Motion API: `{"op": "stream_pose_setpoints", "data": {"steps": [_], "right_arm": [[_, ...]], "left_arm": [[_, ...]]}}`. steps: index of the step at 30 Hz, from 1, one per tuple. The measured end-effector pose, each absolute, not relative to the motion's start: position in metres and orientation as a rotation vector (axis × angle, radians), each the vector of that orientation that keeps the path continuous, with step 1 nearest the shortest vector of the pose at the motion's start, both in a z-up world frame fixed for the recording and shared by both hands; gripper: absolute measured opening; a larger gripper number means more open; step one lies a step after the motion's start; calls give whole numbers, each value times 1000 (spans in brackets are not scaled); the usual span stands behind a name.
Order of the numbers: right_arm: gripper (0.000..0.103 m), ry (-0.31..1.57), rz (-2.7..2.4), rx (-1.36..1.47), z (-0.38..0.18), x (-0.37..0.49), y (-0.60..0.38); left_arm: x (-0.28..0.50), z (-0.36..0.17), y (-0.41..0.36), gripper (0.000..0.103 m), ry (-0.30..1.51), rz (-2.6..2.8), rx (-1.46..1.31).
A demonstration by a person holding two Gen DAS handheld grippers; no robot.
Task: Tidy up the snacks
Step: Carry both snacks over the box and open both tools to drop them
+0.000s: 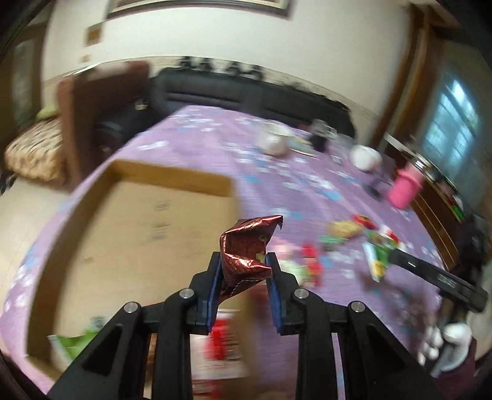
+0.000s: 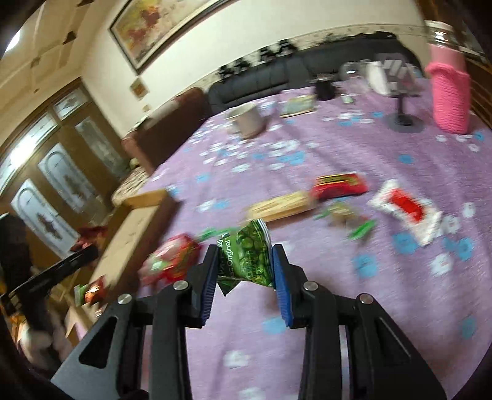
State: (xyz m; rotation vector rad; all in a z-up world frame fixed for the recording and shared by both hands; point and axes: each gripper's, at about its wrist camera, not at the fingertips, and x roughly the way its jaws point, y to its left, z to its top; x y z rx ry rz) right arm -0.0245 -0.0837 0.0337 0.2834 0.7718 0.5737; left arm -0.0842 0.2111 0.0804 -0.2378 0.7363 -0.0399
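A crumpled dark red foil packet [image 1: 246, 252] is clamped between the blue pads of the left gripper [image 1: 245, 270], held up above the near right corner of an open cardboard box [image 1: 135, 234]. Inside the box, low in the left wrist view, a green pack [image 1: 73, 341] and a blurred red-and-white pack [image 1: 221, 341] are seen. A green snack bag [image 2: 246, 258] printed "Original" is pinched between the fingers of the right gripper [image 2: 245, 264], lifted clear of the purple flowered tablecloth [image 2: 384, 307].

Just beyond the right gripper, loose snacks are scattered on the cloth: a red-and-green bag [image 2: 172, 261] beside the box, a tan wafer pack [image 2: 283, 204], a red packet [image 2: 338, 184], a small green-ended sweet [image 2: 347, 220] and a red-and-white pack [image 2: 406, 209].

Farther back, a white mug [image 2: 246, 118], a booklet [image 2: 298, 106], a dark cup [image 2: 324, 87], a black stand [image 2: 402, 121] and a bottle in a pink knitted sleeve [image 2: 449, 95] are set on the table. Beyond its far edge, a brown chair [image 1: 92, 114] and a black sofa [image 1: 233, 89] are placed against a cream wall, where a framed painting [image 2: 160, 24] is hung. Panelled glass doors [image 2: 46, 172] are seen at the left of the right wrist view.
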Motion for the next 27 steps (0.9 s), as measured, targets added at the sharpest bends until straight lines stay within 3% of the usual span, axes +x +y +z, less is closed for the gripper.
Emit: {"op": "stream_pose_setpoints", "data": {"steps": [16, 18, 21, 27], "right_arm": [[37, 896, 863, 123, 34, -43, 107], [37, 910, 871, 104, 29, -42, 123], [41, 932, 873, 110, 25, -36, 133], [42, 848, 803, 202, 47, -22, 73]], "left_arm": [[-88, 48, 292, 28, 778, 125, -332], [-88, 46, 297, 32, 778, 126, -348], [-89, 45, 301, 52, 766, 114, -390], [-103, 60, 296, 57, 704, 79, -401]]}}
